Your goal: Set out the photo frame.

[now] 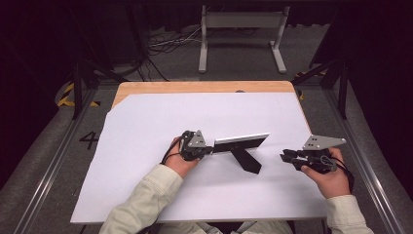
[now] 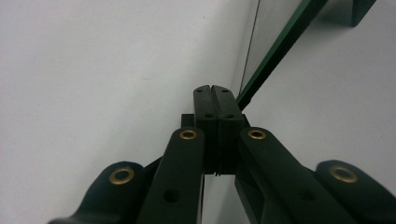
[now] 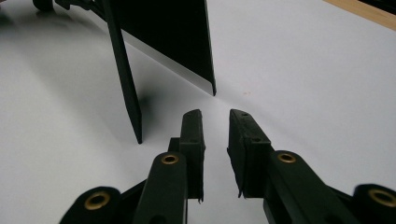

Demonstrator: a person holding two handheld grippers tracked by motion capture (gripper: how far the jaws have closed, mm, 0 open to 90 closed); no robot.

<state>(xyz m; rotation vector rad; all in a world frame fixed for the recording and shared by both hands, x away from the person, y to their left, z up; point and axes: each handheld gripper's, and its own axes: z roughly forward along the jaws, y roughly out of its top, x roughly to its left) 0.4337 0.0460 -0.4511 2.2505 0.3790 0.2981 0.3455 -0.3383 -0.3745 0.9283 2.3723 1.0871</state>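
Observation:
A flat picture frame stands on its long edge in the middle of the white sheet, propped by a black back leg. My left gripper lies level at the frame's left end. In the left gripper view its jaws are pressed together on that end, and the frame's green edge runs away up and to the right. My right gripper is a short way off the frame's right end, pointing at it. Its jaws stand apart with nothing between them, facing the dark frame back and the leg.
The white sheet covers most of a wooden table, whose bare strip shows along the far edge. On the floor beyond the table stand a white metal bench frame and loose cables. Metal rails run along both sides.

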